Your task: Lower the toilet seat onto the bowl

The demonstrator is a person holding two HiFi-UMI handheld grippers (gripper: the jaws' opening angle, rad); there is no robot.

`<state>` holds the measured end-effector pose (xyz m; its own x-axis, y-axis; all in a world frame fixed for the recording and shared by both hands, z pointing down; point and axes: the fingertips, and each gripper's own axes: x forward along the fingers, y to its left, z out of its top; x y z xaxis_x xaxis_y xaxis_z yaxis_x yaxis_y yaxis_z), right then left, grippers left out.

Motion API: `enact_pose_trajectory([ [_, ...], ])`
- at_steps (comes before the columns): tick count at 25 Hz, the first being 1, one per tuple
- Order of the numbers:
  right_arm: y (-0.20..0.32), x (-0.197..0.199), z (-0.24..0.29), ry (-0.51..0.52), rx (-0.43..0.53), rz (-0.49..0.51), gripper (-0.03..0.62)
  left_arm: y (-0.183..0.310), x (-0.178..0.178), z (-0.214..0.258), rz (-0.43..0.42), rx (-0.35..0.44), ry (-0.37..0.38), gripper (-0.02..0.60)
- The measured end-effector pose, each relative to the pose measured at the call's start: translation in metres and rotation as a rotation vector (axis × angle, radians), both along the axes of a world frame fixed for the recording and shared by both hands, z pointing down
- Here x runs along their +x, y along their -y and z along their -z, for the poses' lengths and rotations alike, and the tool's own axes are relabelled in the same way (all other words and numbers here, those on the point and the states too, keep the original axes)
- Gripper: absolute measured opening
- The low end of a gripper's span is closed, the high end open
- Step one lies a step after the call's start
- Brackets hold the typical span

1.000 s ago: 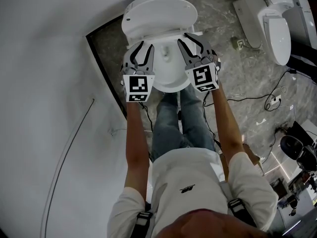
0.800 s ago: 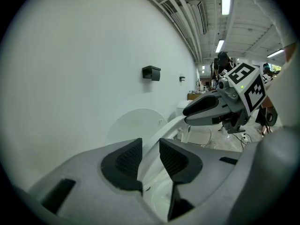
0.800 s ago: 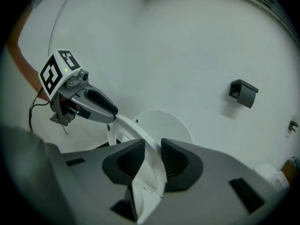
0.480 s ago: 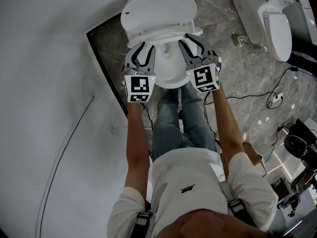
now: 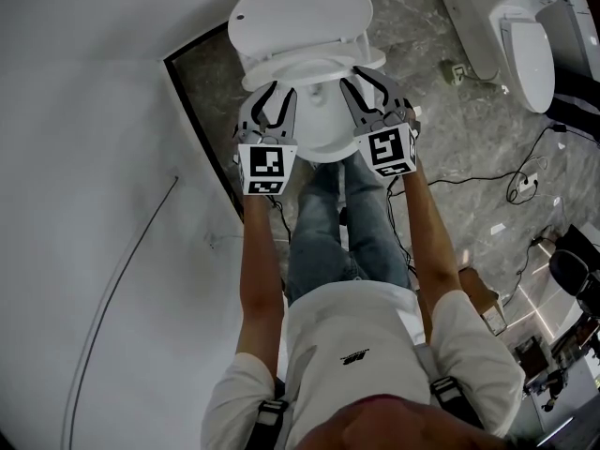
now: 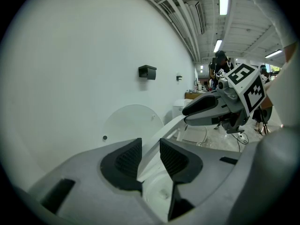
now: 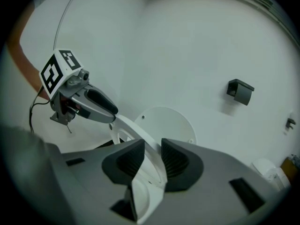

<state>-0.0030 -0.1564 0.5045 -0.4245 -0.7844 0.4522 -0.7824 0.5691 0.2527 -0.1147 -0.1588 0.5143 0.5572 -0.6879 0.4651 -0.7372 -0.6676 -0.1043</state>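
The white toilet stands at the top of the head view, its round lid (image 5: 300, 12) raised against the wall. The seat ring (image 5: 312, 67) is tilted part-way between the lid and the bowl (image 5: 323, 134). My left gripper (image 5: 269, 97) is shut on the ring's left side and my right gripper (image 5: 370, 81) on its right side. In the left gripper view, the seat ring (image 6: 164, 128) runs between the dark pads (image 6: 125, 159) of my left gripper (image 6: 149, 154). In the right gripper view, the same ring (image 7: 136, 130) sits between the jaws of my right gripper (image 7: 152, 157).
A white wall fills the left of the head view. A second toilet (image 5: 511, 36) stands at the upper right. Cables (image 5: 520, 186) lie on the marble floor to the right. A small black fixture (image 6: 146, 71) hangs on the wall above the lid.
The seat ring has swung away from the raised lid toward the bowl, with both grippers still holding it. The lid has stayed up.
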Motion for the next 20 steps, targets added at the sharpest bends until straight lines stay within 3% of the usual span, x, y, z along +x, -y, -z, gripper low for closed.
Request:
enact_pose_trajectory([
  [20,-0.027,-0.001,-0.012,-0.003,-0.024,-0.014,0.118,-0.027,-0.001,-0.011,-0.012,-0.029,-0.008,0.130],
])
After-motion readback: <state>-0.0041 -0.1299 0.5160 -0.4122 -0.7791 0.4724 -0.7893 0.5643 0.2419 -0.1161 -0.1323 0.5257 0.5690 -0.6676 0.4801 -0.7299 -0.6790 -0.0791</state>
